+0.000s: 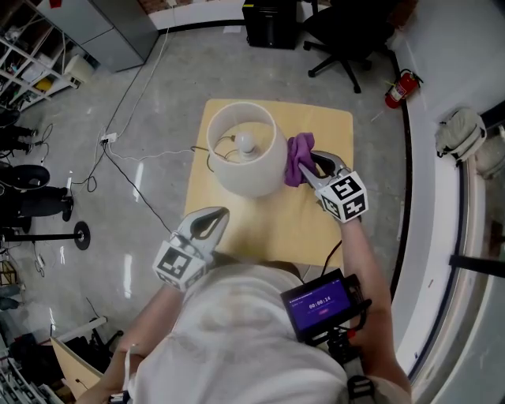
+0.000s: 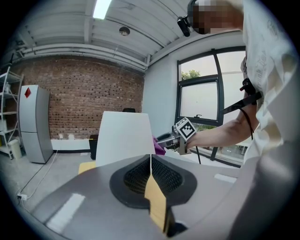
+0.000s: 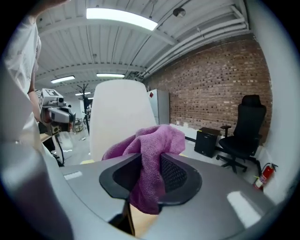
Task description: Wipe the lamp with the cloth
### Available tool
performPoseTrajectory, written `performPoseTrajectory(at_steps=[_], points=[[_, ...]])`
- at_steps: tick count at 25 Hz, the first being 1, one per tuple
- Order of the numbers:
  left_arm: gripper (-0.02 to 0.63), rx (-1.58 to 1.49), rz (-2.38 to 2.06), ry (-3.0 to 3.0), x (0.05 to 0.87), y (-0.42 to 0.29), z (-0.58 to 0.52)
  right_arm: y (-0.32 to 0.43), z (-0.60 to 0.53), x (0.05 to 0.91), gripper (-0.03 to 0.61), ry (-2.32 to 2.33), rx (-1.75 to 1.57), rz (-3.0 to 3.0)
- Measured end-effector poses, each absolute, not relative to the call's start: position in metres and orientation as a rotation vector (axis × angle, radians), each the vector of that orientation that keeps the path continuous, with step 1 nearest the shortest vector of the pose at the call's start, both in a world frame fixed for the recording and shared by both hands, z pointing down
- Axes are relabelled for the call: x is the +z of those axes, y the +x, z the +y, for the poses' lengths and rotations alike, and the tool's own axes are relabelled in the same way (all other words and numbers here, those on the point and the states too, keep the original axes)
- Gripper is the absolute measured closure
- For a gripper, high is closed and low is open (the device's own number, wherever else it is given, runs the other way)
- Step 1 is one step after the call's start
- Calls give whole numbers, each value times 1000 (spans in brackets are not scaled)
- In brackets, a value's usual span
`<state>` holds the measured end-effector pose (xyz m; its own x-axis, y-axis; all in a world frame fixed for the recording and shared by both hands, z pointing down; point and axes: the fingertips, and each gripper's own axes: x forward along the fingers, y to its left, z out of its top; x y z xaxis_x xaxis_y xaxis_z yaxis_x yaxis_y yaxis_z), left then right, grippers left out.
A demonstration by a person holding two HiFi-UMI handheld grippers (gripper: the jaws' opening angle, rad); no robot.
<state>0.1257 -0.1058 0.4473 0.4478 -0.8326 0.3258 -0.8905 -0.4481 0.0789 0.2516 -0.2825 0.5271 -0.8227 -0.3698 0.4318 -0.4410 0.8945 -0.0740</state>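
A lamp with a white shade (image 1: 245, 158) stands at the middle of a small wooden table (image 1: 276, 229); its bulb (image 1: 247, 143) shows through the open top. My right gripper (image 1: 316, 170) is shut on a purple cloth (image 1: 298, 158), which sits against the right side of the shade. In the right gripper view the cloth (image 3: 150, 154) bunches between the jaws, with the shade (image 3: 119, 115) just behind it. My left gripper (image 1: 211, 217) hovers over the table's near left corner, shut and holding nothing, pointing at the shade (image 2: 125, 138).
The lamp's cable (image 1: 134, 162) runs off the table's left side across the floor to a socket strip. A black office chair (image 1: 347, 31) and a black box (image 1: 272, 24) stand beyond the table. A fire extinguisher (image 1: 398, 88) is by the curved wall at right.
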Motion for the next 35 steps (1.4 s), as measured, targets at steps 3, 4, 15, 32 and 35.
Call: performPoseTrajectory(at_steps=[3,4,15,32,35], points=[[604,351,-1500,2472,448,125,-110,259,-291,524,445,638,200,-2627],[604,348,-1501,2474,448,125,-111,261,-295,516,445,657,176,-2638],[604,378,-1473,2434,447,170,-148,292,-350,354,446,618,63,-3111],[604,410,-1599,2336,432,124,-175,234,-393,498,446,407,36,-2699],[604,425,-1623,2322,437,124,-169,242,-392,533,446,391,50,-2630]])
